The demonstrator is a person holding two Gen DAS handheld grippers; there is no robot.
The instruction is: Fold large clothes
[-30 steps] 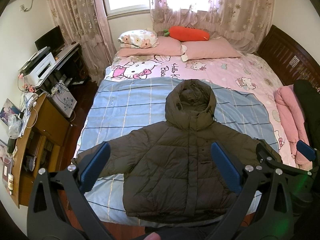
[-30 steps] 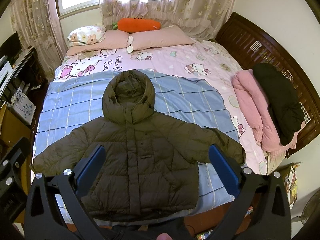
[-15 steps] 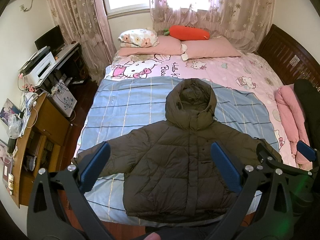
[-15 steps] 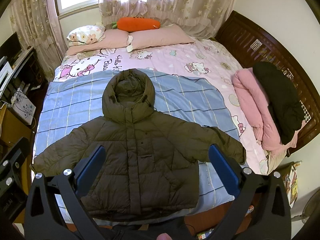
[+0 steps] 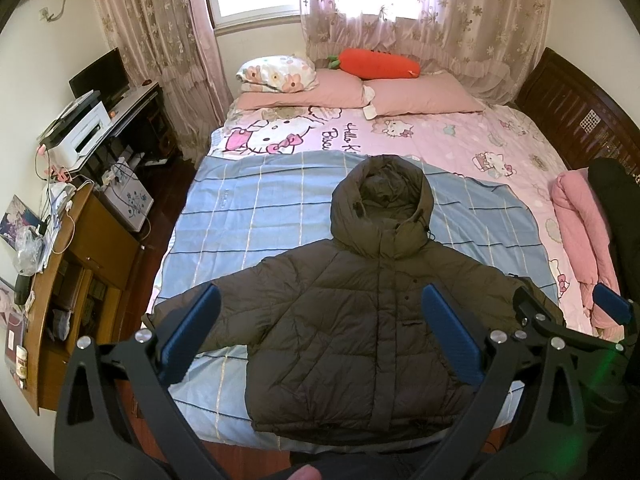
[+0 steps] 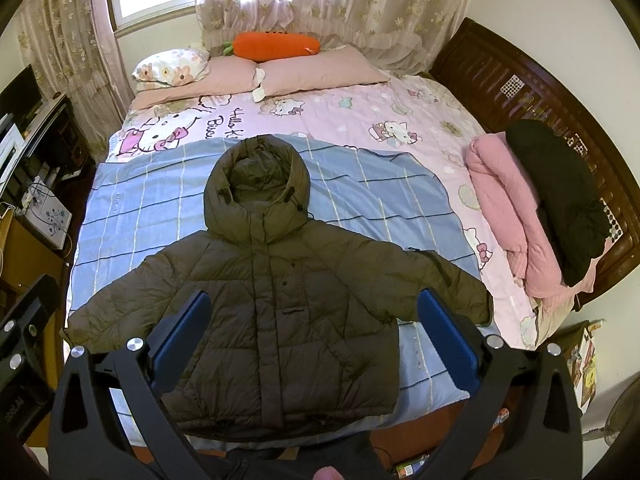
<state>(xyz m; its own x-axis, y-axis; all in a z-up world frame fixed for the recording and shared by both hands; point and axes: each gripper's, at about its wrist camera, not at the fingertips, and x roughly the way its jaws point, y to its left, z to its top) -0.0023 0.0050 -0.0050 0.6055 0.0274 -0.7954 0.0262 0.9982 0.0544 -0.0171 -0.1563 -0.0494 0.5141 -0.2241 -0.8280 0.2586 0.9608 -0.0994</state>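
We see the olive puffer jacket (image 5: 360, 320) spread flat, front up, sleeves out, at the foot edge of the bed (image 5: 500, 148), hood toward the pillows. No fold is made yet; everything remains. Our left gripper (image 5: 320, 336) and right gripper (image 6: 316, 332) hover above it, jaws wide apart and empty.

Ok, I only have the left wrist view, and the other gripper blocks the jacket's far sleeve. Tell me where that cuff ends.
Observer: In the right wrist view the jacket has its cuff lying flat on the bed. It sits about at the edge of the blue blanket, beside the pink sheet, and is not hanging off.
Operator: Now report the right gripper's jaws.
Observer: The right gripper is wide open and holds nothing. It hovers above the jacket's lower front.
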